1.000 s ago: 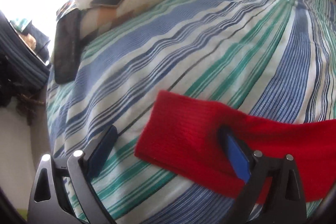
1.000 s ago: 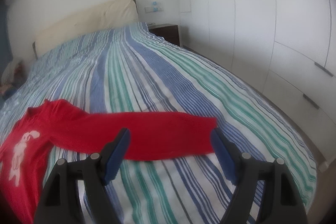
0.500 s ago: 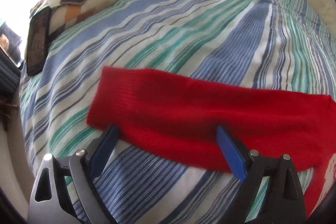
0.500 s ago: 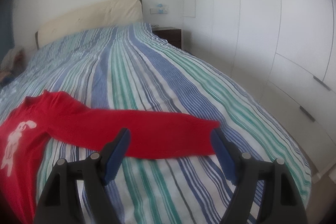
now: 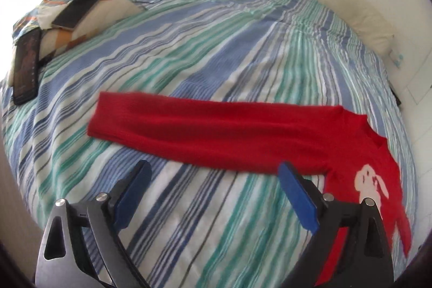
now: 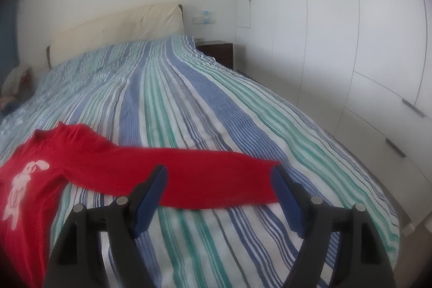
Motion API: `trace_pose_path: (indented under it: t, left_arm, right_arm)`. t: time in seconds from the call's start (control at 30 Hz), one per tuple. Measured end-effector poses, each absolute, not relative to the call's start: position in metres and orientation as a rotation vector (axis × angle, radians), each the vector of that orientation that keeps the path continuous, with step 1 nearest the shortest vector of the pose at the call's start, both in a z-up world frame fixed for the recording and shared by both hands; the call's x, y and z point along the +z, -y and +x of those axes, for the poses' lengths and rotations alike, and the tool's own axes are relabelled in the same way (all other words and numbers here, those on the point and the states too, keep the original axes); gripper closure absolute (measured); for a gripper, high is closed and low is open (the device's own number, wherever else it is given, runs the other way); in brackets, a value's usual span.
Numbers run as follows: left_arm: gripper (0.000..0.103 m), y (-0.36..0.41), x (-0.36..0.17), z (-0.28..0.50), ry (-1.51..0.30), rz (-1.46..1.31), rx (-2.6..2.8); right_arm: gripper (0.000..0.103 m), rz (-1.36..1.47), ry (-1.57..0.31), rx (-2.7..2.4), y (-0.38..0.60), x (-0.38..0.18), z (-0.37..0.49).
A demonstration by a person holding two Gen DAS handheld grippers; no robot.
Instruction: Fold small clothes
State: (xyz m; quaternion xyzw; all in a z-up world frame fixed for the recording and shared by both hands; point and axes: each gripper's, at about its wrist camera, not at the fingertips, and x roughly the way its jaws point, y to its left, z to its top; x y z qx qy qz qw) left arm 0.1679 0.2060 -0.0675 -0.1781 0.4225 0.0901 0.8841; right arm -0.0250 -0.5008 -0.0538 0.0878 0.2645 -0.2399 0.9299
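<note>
The left gripper (image 5: 214,186) stands wide open with nothing between its blue pads (image 5: 297,200), hovering over the striped bedspread (image 5: 216,50) just below the red sweater (image 5: 229,131). The sweater's sleeve runs across the middle of the left wrist frame, its cuff at centre left and its body, with a white rabbit print (image 5: 371,184), at lower right. In the upper left of that frame, two dark phones (image 5: 77,10) lie on a patterned pillow (image 5: 108,7) at the bed's edge. The right gripper (image 6: 218,192) is likewise spread wide and holds nothing; the sweater's other sleeve (image 6: 189,174) lies across the frame just beyond its pads, the cuff near the right-hand pad (image 6: 287,197), though contact cannot be told. The body sits at lower left. Further off, a cream headboard (image 6: 116,26) fills the upper left, a dark nightstand (image 6: 216,50) sits beside it, and white wardrobe doors (image 6: 337,31) cover the right.
</note>
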Motion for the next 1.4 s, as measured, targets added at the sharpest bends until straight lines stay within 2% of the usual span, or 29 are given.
trace_pose_path:
  t: [0.13,0.2,0.4,0.8,0.97,1.13,1.4]
  left_arm:
    - [0.007,-0.182,-0.09,0.169,-0.835,-0.239,0.156]
    - [0.008,-0.181,-0.103,0.175,-0.898,-0.209,0.217]
    - [0.007,-0.182,-0.094,0.168,-0.828,-0.224,0.188]
    - [0.005,-0.169,-0.12,0.173,-0.96,-0.257,0.135]
    - [0.001,-0.165,-0.132,0.177,-1.006,-0.234,0.134]
    - [0.0,-0.15,-0.136,0.173,-1.012,-0.123,0.143]
    - [0.0,-0.155,-0.137,0.172,-1.018,-0.14,0.117]
  right_arm:
    - [0.025,0.191,-0.54,-0.497,0.504,-0.054,-0.028]
    - [0.025,0.2,-0.539,-0.5,0.506,-0.054,-0.027]
    - [0.025,0.265,-0.523,-0.516,0.518,-0.055,-0.032]
    - [0.024,0.542,-0.482,-0.546,0.56,-0.067,-0.053]
    - [0.024,0.542,-0.484,-0.543,0.56,-0.067,-0.051]
    - [0.024,0.519,-0.489,-0.539,0.555,-0.066,-0.049]
    - [0.024,0.519,-0.489,-0.54,0.555,-0.066,-0.049]
